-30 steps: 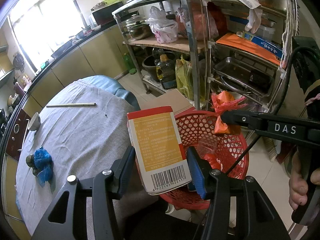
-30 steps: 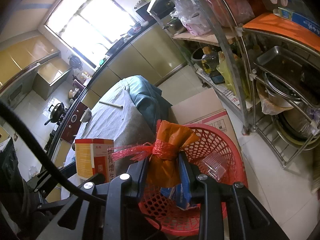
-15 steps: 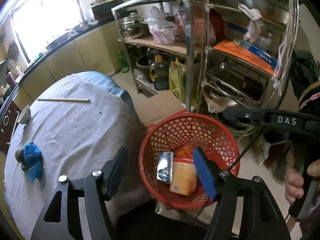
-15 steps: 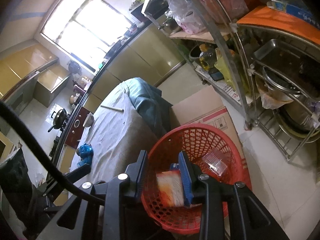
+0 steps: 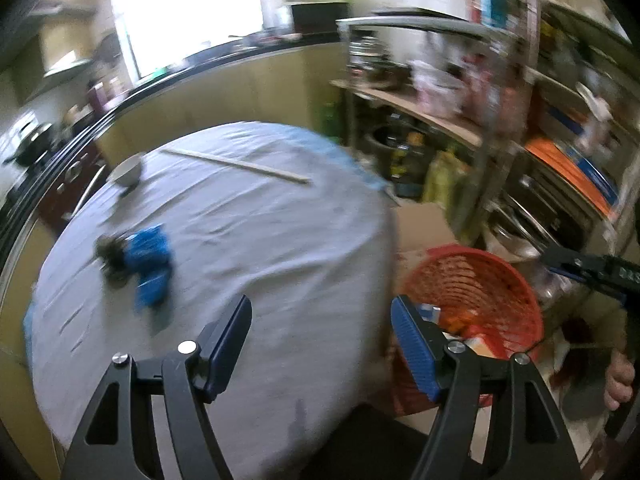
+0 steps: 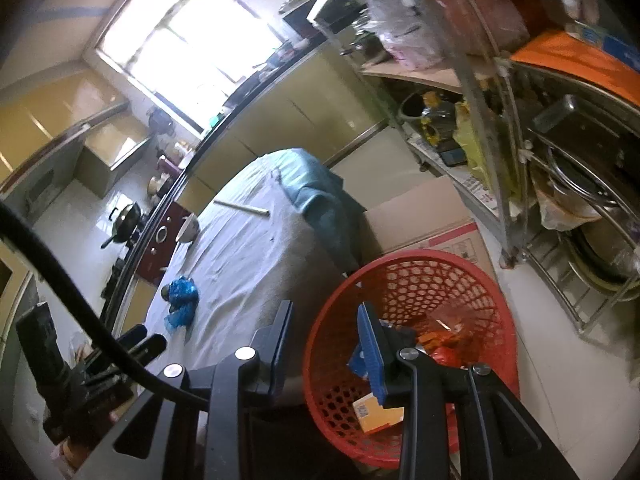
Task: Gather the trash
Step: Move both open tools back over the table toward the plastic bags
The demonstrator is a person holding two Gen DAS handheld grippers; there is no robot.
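Left wrist view: left tool (image 5: 320,340) empty, jaws opening above the tabletop (image 5: 260,240); right tool (image 6: 324,344) narrowly parted, empty, over the red basket (image 6: 496,296). Blue crumpled trash (image 5: 150,256) lies ahead; best to straddle it squarely, pads low, before squeezing

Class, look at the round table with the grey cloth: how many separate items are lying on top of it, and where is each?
3. A blue crumpled wad with something dark against it lies nearest the cameras, a small bowl sits at the edge by the counter, and a long pale stick lies at the far side. The grippers may hide others.
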